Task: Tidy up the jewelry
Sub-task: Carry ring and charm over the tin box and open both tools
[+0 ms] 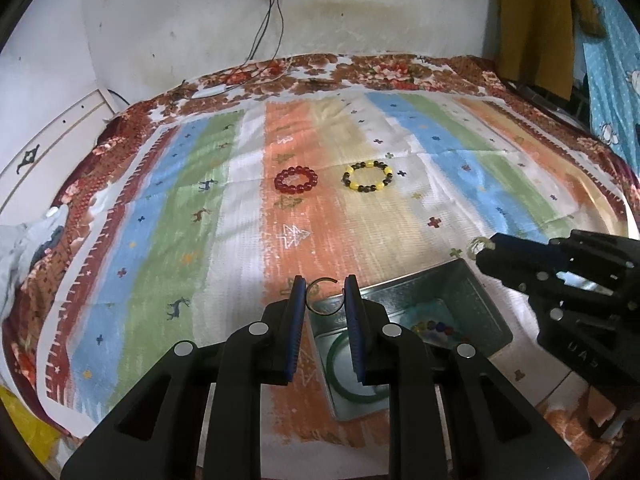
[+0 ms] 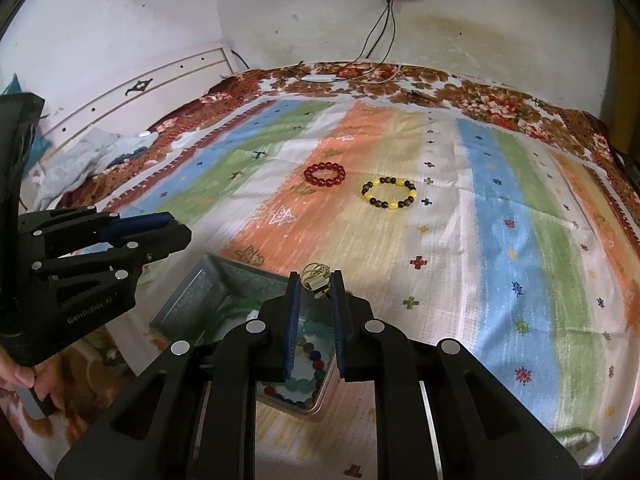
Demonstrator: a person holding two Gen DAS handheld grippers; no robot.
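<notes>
Left wrist view: my left gripper (image 1: 323, 292) pinches a thin wire bangle (image 1: 325, 297) over the near metal tin (image 1: 472, 280); my right gripper (image 2: 316, 282), nearly closed, clamps a gold chain (image 2: 316, 274) above it. I'd lower both well inside before opening.

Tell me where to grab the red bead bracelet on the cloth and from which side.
Take the red bead bracelet from above, one finger inside the ring and one outside, pinching the near arc of beads. It lies flat on the striped cloth, apart from the yellow-and-black bracelet, so a sideways approach finds no edge.
</notes>
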